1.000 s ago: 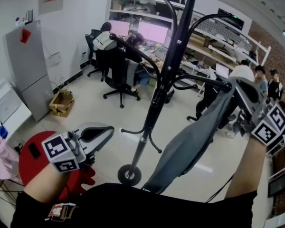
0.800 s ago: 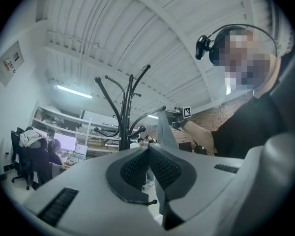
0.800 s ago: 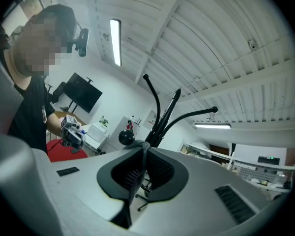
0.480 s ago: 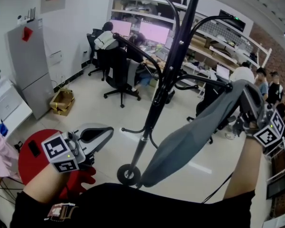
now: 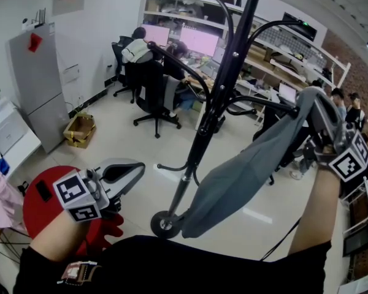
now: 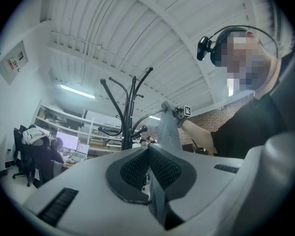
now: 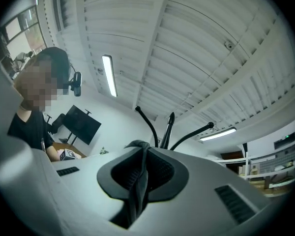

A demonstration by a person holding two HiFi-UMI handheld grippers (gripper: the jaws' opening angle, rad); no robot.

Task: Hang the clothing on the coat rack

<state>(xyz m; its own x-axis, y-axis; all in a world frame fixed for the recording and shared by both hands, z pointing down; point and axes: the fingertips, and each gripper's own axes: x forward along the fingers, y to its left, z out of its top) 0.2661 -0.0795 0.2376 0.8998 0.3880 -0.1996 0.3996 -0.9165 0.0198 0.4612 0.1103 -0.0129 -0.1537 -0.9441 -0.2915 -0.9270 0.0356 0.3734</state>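
The black coat rack (image 5: 224, 72) rises from its round base (image 5: 166, 224) on the floor, with curved hook arms spreading near the top. My right gripper (image 5: 317, 110) is held high at the right, level with the tip of one hook arm (image 5: 276, 105), and is shut on the grey clothing (image 5: 239, 173). The garment hangs down and to the left, its lower end near the base. In the right gripper view the fabric (image 7: 136, 186) is pinched between the pads, and the rack's top (image 7: 168, 126) shows beyond. My left gripper (image 5: 124, 171) is low at the left, shut and empty, pads (image 6: 137, 167) together.
People sit on black office chairs (image 5: 152, 94) at desks with lit monitors (image 5: 196, 41) behind the rack. A grey cabinet (image 5: 40, 84) and a cardboard box (image 5: 80, 132) stand at the left. A red stool (image 5: 40, 198) is under my left arm. More people stand at the right.
My right gripper has shifted a little up beside the hook arm, and the clothing's lower end has swung left toward the rack's base. The left gripper has stayed put.
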